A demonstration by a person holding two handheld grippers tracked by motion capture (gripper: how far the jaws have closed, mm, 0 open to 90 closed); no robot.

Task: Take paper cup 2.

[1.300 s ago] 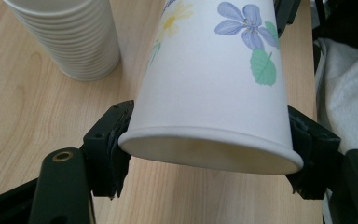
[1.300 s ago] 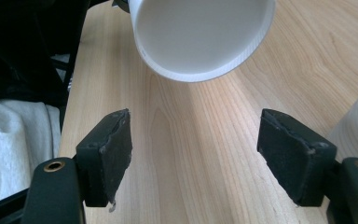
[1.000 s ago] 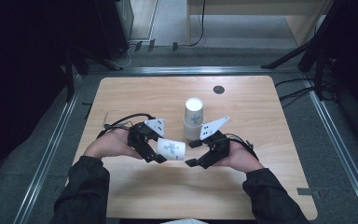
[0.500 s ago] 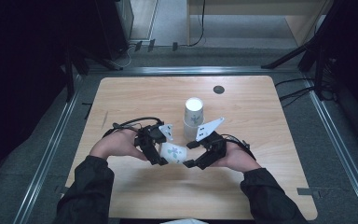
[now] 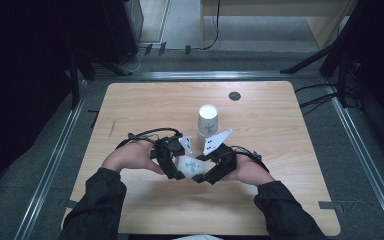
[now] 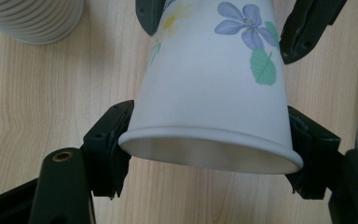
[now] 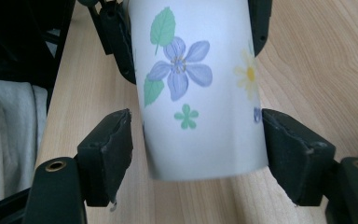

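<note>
Now | left hand-held gripper (image 6: 209, 154) clamps paper cup (image 6: 214, 93) rim | right hand-held gripper (image 7: 198, 140) closing, pads just off cup base

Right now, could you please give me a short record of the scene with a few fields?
Held item: flowered paper cup, lying sideways between the two grippers
Left gripper: jaws pressed on the cup at its open rim
Right gripper: jaws have just been closing around the cup's base end; small gaps on both sides, not yet pressing
Other item: stack of paper cups, upside down, just behind the grippers
Surface: wooden table
</note>
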